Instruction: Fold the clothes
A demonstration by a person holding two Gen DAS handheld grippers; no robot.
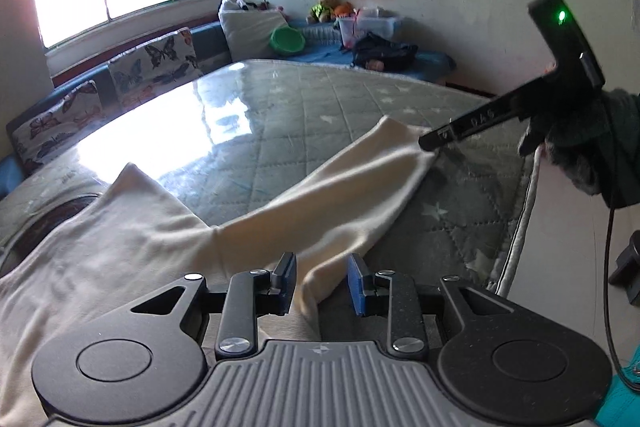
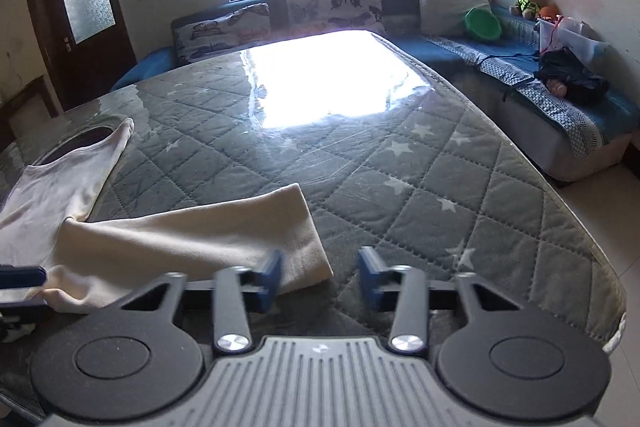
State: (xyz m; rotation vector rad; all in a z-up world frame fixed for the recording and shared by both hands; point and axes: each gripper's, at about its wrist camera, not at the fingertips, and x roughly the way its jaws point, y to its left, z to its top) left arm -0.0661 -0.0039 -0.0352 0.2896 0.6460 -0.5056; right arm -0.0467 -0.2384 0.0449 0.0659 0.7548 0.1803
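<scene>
A cream long-sleeved top [image 1: 132, 239] lies on a grey quilted mattress [image 1: 320, 115] with star prints. Its sleeve [image 1: 340, 183] stretches to the right across the bed. In the left wrist view my left gripper [image 1: 321, 277] sits low over the top's body, shut on a raised fold of cream cloth that fills the gap between its blue pads. The right gripper [image 1: 430, 143] reaches the cuff end of the sleeve. In the right wrist view the right gripper [image 2: 322, 273] has its jaws apart, and the cuff corner [image 2: 316, 263] lies just below them, untouched by the pads.
The mattress edge [image 1: 520, 227] runs close on the right, with pale floor beyond. A blue sofa [image 2: 520, 67] with butterfly cushions [image 2: 336, 3], a green bowl [image 2: 482, 23], toys and a dark bag lines the far sides. A hand in a dark fuzzy sleeve [image 1: 580, 147] holds the right gripper.
</scene>
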